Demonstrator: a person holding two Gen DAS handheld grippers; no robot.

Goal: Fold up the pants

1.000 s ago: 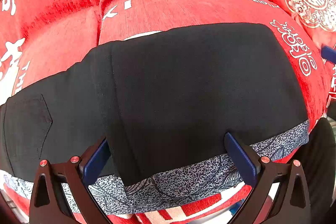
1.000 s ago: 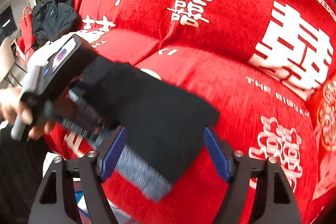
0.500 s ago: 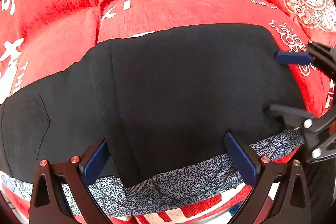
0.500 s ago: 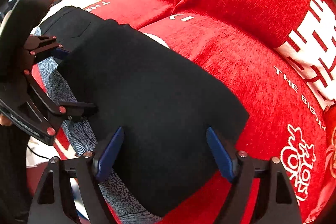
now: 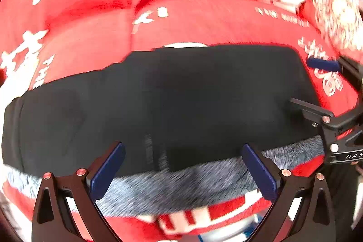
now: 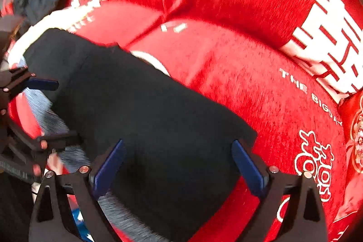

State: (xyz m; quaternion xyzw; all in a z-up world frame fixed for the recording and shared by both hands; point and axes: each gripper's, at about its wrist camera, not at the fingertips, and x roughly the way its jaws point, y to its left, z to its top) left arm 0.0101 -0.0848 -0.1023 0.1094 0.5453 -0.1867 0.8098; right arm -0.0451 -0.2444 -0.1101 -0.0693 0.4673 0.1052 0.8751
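Opening wider now: R claw (image 6: 178, 170) jaws are spreading, nothing pinched between the pads. A sec ago the dark cloth hung in that view, seemingly from this claw; now the pants (image 6: 158, 119) lie flat on the sofa (image 6: 261, 83), folded layer down. Reads as: fold laid and let go, so this fold step looks done. Next likely smoothing or a further fold; my guess only.

L claw (image 5: 182, 171) also gapes wide, holds nothing. Its view has gone blurred vs. half a sec ago and the pants sit lower in frame, so L is backing off the cloth.

Position notes:
- R view: pants span from upper left down to between my fingers; fabric sits under the gap, pads not pressing it. The pants' right corner is just beyond the R finger. L claw shows at left edge, by the near hem.
- L view: pants (image 5: 170, 101) stretch across the seat, left to right. Grey patterned strip (image 5: 181, 185) runs along the near edge, just beyond the fingers. R claw (image 5: 317, 83) straddles the right end.
- Whether any pad grazes cloth: can't tell, too blurred.
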